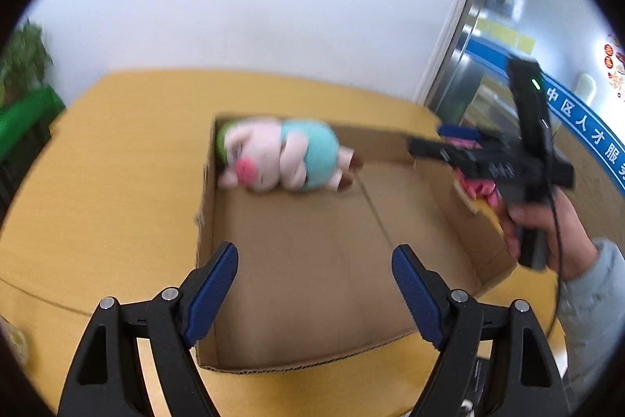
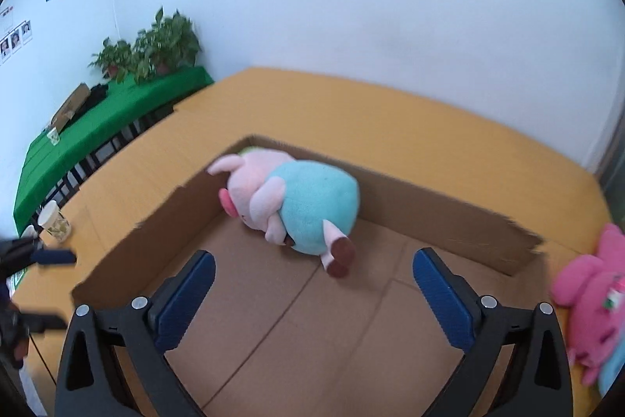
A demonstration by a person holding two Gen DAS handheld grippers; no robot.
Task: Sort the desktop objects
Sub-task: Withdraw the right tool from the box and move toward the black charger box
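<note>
Nearest, the left gripper (image 1: 314, 294) stands wide with ribbed blue pads and nothing between them; the right gripper (image 2: 314, 303) likewise gapes empty. Both hang over a shallow corrugated cardboard box (image 1: 297, 276) with ragged cut walls, sitting on the yellow table (image 1: 97, 190). In its far corner lies a fuzzy plush pig (image 2: 291, 206), pink with a teal body, on its side against the wall. Only the right wrist view shows a whole pink plush toy (image 2: 593, 299) outside the box and a paper cup (image 2: 52, 221); the left shows the person's hand (image 1: 547, 225).
</note>
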